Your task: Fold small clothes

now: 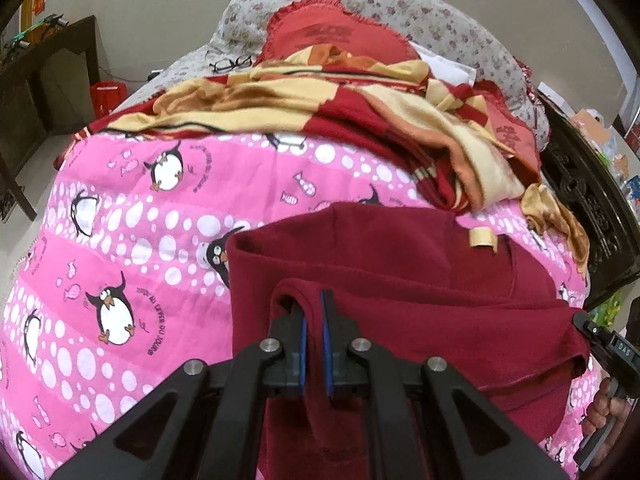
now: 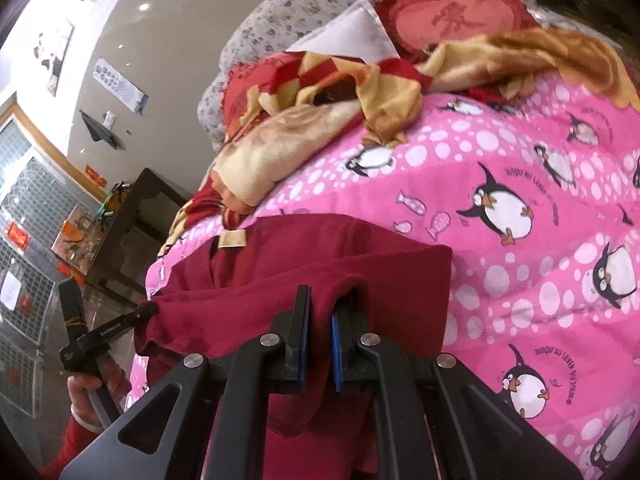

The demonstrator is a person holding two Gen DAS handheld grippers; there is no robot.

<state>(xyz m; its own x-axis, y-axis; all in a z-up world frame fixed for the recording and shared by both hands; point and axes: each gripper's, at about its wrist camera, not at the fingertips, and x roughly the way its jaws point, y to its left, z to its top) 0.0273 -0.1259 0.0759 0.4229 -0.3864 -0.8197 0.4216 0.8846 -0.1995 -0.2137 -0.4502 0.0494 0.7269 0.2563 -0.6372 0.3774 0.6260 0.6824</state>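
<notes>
A dark red fleece garment lies folded over on the pink penguin bedcover, a beige neck label showing near its far edge. My left gripper is shut on a raised fold of its near-left edge. In the right wrist view, my right gripper is shut on the other end of the same edge of the garment. Each wrist view also shows the other gripper pinching its corner: the right gripper and the left gripper, with a hand on each handle.
A rumpled red and yellow checked blanket lies behind the garment, with a red cushion and floral pillows behind it. Spectacles rest on the bed. Dark wooden furniture stands close beside the bed, and a dark table on the other side.
</notes>
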